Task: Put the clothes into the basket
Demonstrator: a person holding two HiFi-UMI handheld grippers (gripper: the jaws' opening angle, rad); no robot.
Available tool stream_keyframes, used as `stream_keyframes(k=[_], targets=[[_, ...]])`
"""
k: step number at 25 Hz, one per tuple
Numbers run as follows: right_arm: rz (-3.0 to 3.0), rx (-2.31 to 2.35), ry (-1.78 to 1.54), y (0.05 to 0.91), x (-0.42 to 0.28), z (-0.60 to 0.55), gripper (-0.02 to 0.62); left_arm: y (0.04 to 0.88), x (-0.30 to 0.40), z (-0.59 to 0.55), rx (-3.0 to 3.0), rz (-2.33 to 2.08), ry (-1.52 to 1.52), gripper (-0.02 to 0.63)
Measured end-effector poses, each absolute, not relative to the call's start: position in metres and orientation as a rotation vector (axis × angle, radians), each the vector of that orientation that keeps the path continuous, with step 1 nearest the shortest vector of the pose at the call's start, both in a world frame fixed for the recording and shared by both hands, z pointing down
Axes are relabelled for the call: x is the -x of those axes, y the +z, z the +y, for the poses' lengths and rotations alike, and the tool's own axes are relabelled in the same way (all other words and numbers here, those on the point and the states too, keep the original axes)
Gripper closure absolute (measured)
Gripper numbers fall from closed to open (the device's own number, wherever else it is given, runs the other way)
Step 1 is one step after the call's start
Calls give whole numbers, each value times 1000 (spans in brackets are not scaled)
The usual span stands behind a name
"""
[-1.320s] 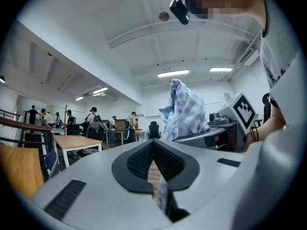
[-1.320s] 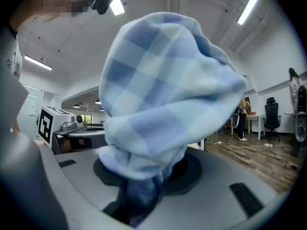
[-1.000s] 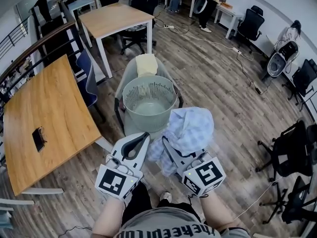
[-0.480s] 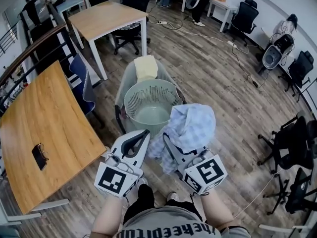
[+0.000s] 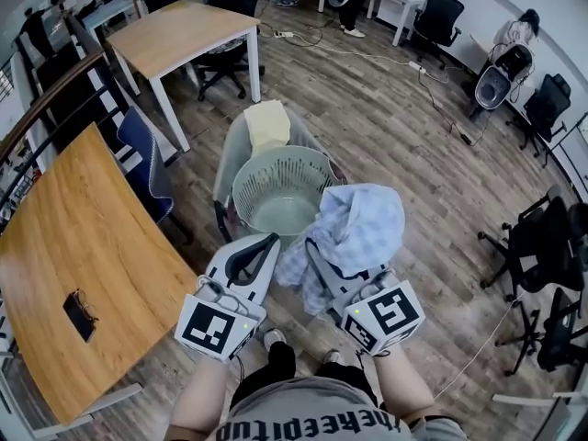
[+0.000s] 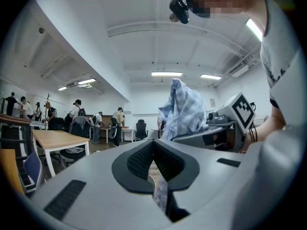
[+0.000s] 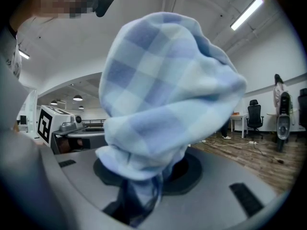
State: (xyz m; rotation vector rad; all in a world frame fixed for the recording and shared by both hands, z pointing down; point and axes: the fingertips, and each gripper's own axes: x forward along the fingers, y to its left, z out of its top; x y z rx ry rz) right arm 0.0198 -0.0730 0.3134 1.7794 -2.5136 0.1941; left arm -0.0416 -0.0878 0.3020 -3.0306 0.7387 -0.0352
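Observation:
A pale green, slotted basket stands on a grey chair straight ahead, and its inside looks bare. A yellow cloth lies draped over the chair's back behind it. My right gripper is shut on a blue checked cloth, which bunches up over its jaws just short of the basket's near rim. In the right gripper view the cloth fills most of the picture and hides the fingertips. To its left, my left gripper is shut with its tips together and nothing held. The left gripper view shows the cloth to the right.
A long wooden table with a small dark object runs along my left. A blue chair stands beside it, with a second table beyond. Black office chairs stand at the right. Cables lie on the wooden floor behind.
I have stepped forward, so both grippers and the checked cloth are a little closer to the basket. The right gripper's hold on the cloth is unchanged.

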Motion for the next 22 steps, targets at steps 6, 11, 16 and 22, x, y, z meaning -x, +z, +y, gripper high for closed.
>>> stream_keyframes(k=[6,11,16,22], targets=[[-2471,-1838,201,317,-15,-83,436,308,48,-101,3050,685,-39,592],[-2449,-1854,207,323,-10,-87,436,316,54,-107,3075,675,-39,592],[-2435,-1848,204,326,-13,-91,436,318,52,-113,3081,681,-22,592],[-2462,-1803,198,324,-24,-108,436,315,42,-129,3062,739,-25,592]])
